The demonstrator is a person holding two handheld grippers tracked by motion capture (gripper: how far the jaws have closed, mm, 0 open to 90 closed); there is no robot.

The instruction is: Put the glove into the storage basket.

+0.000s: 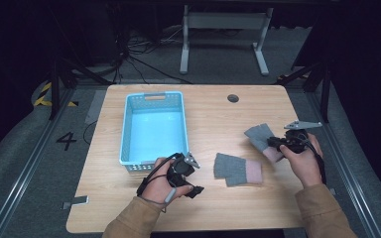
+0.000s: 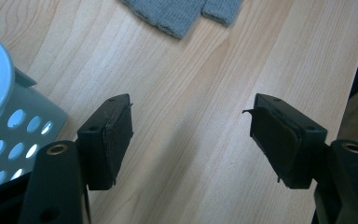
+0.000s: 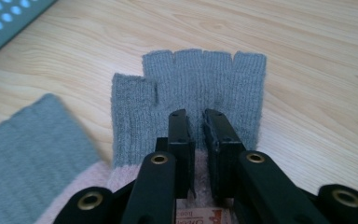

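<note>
Right of the basket (image 1: pixel 154 126), we see the R gripper (image 3: pixel 196 122) pinching a glove (image 3: pixel 191 93) at its cuff, fingers pointing basket-ward; the L gripper (image 2: pixel 191 135) gapes empty.

Far side of the bench (image 1: pixel 213 106): bare wood, open passage behind the basket and the gloves.
Left part: the blue basket (image 1: pixel 154 130) blocks a low path (its walls stand up).
Middle: one grey glove (image 1: pixel 237 169) lies flat, a low obstacle.
Front edge: free wood between the two forearms.
</note>
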